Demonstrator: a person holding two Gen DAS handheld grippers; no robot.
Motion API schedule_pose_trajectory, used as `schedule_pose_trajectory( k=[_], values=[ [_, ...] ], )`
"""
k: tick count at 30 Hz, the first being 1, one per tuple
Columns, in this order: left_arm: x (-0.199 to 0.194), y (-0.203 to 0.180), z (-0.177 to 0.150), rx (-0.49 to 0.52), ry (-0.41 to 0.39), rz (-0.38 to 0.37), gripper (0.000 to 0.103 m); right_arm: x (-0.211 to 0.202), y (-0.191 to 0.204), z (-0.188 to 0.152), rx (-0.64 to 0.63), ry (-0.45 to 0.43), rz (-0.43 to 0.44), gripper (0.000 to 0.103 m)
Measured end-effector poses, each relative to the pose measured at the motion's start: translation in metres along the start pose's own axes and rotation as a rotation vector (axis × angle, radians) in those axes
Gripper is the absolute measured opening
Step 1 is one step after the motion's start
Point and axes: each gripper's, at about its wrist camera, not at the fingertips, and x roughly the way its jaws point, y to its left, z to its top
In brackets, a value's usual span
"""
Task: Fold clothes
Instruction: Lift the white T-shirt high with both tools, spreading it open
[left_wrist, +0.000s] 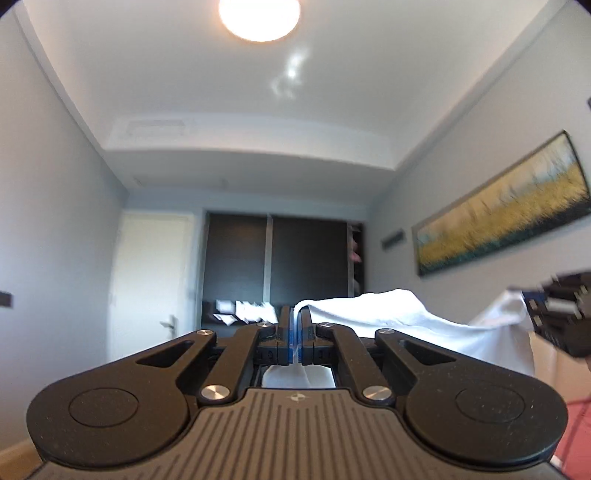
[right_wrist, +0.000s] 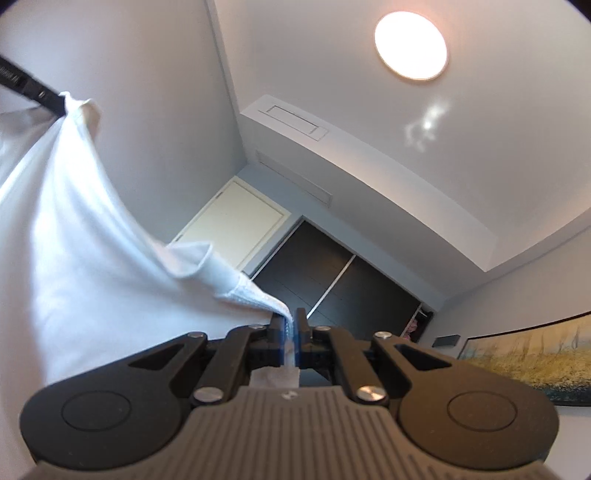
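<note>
A white garment (left_wrist: 399, 317) hangs stretched in the air between both grippers. My left gripper (left_wrist: 296, 325) is shut on one edge of it, with cloth pinched between the pads and bunched behind them. The cloth runs off to the right, where my right gripper (left_wrist: 561, 314) shows at the frame edge, blurred. In the right wrist view my right gripper (right_wrist: 290, 325) is shut on a hemmed corner of the white garment (right_wrist: 74, 251). From there the cloth sweeps up and left to my left gripper (right_wrist: 37, 94), which holds the other end. Both grippers point slightly upward.
A round ceiling lamp (left_wrist: 258, 16) glows overhead. Dark sliding wardrobe doors (left_wrist: 277, 254) and a pale door (left_wrist: 151, 280) stand at the far end. A long framed painting (left_wrist: 502, 210) hangs on the right wall. A red surface (left_wrist: 576, 432) shows at the lower right.
</note>
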Motion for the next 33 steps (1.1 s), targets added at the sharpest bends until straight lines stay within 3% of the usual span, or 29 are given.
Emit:
schedule_pose_trajectory(
  k=[3,6,10,14,21,33],
  values=[
    [0.006,-0.021,-0.016,0.018,0.017,-0.094,0.0,-0.006,-0.033,-0.005,0.068,0.024,-0.126,0.005],
    [0.0,-0.035,-0.01,0.063,-0.071,-0.065,0.001,-0.025,-0.048,-0.004,0.065,0.006,-0.18,0.005],
    [-0.009,-0.031,0.011,0.008,-0.128,-0.057,0.0,-0.049,-0.044,0.001,0.029,-0.015,-0.128,0.005],
    [-0.02,-0.047,0.005,0.084,-0.114,-0.061,0.0,-0.07,-0.051,0.001,0.067,-0.014,-0.089,0.006],
    [-0.042,-0.047,-0.012,0.111,-0.058,-0.075,0.0,-0.104,-0.047,-0.013,0.079,0.002,-0.02,0.006],
    [-0.058,-0.055,-0.008,0.173,-0.112,-0.064,0.0,-0.125,-0.037,-0.022,0.038,-0.009,0.03,0.006]
  ],
)
